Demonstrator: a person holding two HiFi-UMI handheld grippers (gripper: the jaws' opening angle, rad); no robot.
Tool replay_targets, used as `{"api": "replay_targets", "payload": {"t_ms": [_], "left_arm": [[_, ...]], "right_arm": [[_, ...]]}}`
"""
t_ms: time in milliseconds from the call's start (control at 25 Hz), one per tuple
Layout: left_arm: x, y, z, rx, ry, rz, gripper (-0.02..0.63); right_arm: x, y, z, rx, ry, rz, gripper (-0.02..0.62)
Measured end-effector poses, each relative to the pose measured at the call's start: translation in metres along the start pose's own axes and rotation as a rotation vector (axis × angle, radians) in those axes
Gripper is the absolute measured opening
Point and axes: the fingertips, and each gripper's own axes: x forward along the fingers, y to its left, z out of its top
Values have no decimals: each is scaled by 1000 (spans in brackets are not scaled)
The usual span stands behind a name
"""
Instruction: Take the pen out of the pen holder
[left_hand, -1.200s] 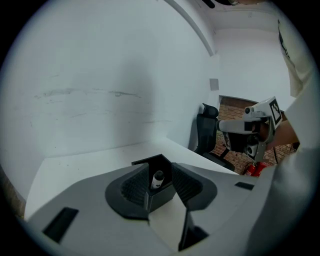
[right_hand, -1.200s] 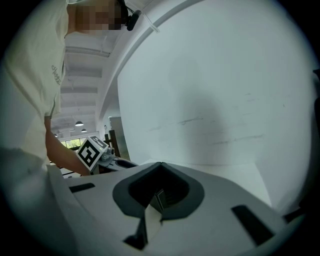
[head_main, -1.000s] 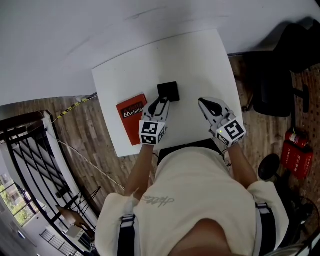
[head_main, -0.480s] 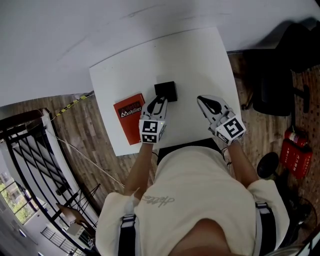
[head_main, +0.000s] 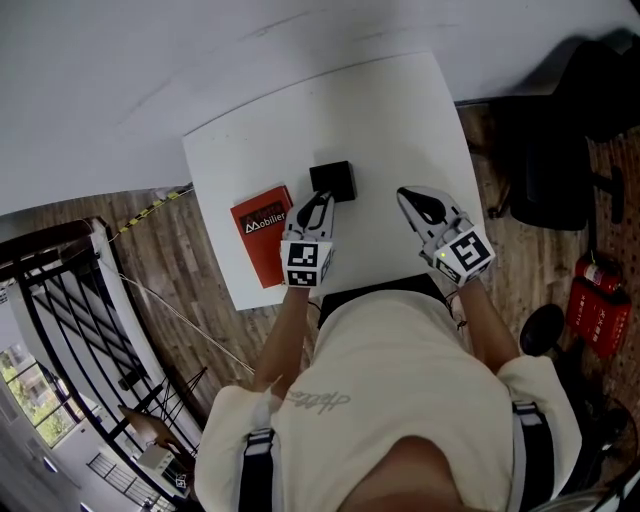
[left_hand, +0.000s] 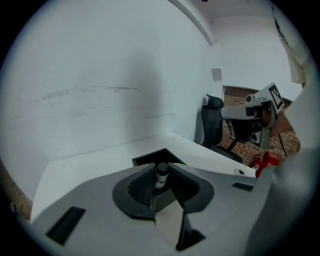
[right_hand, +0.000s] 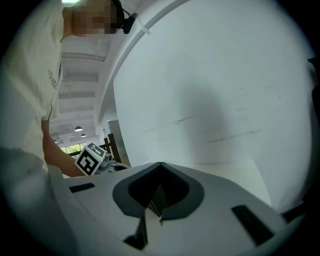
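On the white table (head_main: 390, 120) stands a black square pen holder (head_main: 332, 180) (left_hand: 150, 158). My left gripper (head_main: 318, 204) (left_hand: 161, 167) reaches its near edge. A pen (left_hand: 161, 173) with a dark cap stands upright out of the holder, right between the ribbed pads. The jaws are closing, and their tips sit against the pen on both sides. My right gripper (head_main: 416, 201) (right_hand: 159, 166) hovers over the table to the right of the holder, shut with nothing in it. It also shows at the right of the left gripper view (left_hand: 260, 107).
A red book (head_main: 262, 232) lies on the table left of the holder. A black office chair (head_main: 545, 170) (left_hand: 212, 125) and a red fire extinguisher (head_main: 595, 305) stand on the wooden floor at the right. A black railing (head_main: 60, 300) runs at the left.
The left gripper's jaws look drawn in closer together at the holder. Both hands stay about where they were.
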Motion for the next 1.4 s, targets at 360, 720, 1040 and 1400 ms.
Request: {"api": "replay_targets", "payload": {"t_ms": [360, 720, 1040, 1400], "left_arm": [[-16, -3, 25, 19, -64, 11, 89], [-36, -9, 53, 21, -138, 19, 89], [-58, -11, 75, 36, -192, 37, 88], [-85, -11, 89, 38, -246, 67, 88]], "right_arm": [[-8, 8, 1, -11, -21, -3, 8], [-18, 11, 10, -24, -52, -21, 8], [-24, 19, 14, -31, -76, -21, 8], [-25, 23, 28, -59, -112, -24, 8]]}}
